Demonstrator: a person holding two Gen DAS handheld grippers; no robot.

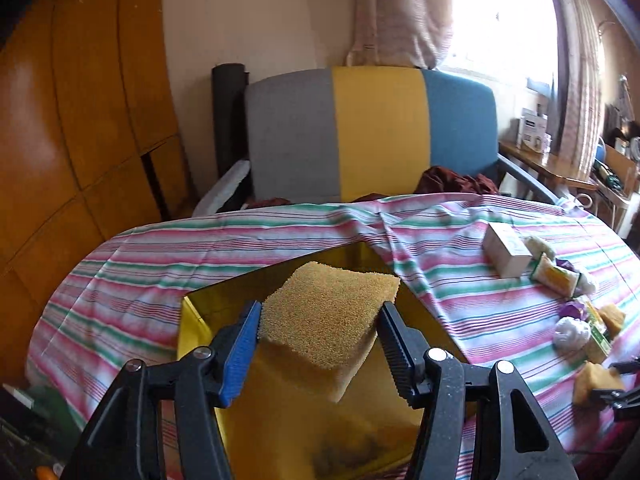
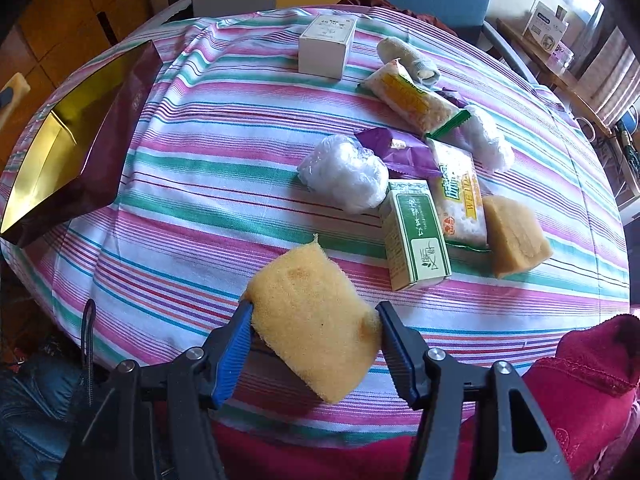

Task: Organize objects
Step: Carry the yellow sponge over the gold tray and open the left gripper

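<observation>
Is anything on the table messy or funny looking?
Yes. The snack packets, the green box, a purple wrapper and plastic bundles lie in a crooked, overlapping heap on the striped cloth. Nothing looks spilled or broken.

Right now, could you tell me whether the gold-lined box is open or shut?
Open: the gold-lined box has no lid on, and its shiny gold inside shows.

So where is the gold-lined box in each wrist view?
Left wrist: the gold-lined box sits low at centre, open, right under the sponge that the left gripper holds.
Right wrist: the box is at the far left edge, on the striped cloth, its dark red outer wall facing the camera.
Shared landmark: the white carton, far right in the left view, top centre in the right view.
</observation>
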